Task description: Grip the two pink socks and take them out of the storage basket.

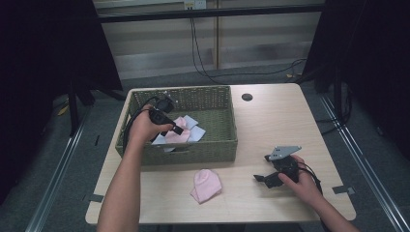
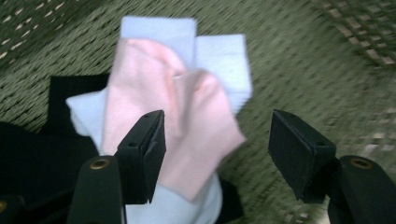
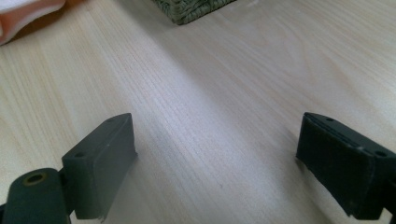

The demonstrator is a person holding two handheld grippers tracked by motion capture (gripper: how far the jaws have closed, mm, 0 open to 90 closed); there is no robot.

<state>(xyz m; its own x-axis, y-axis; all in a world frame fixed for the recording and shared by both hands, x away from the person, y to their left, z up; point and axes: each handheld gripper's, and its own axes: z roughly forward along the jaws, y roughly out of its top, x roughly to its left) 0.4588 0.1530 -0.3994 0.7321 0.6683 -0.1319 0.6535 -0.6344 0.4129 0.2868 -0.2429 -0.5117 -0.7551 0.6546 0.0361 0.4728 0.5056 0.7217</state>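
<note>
My left gripper (image 2: 217,154) hangs released over the pink sock (image 2: 187,121) in the basket (image 1: 220,145) (soft, light); I judge its folded middle grips best. Right gripper (image 3: 217,154) released.

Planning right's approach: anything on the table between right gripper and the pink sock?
Nothing: in the high view, bare table separates the right gripper from the pink sock.

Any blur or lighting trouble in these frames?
Left gripper view: basket weave streaked by motion blur, pink sock soft. Right gripper view: table grain sharp. High view: dim, dark at both sides.
</note>
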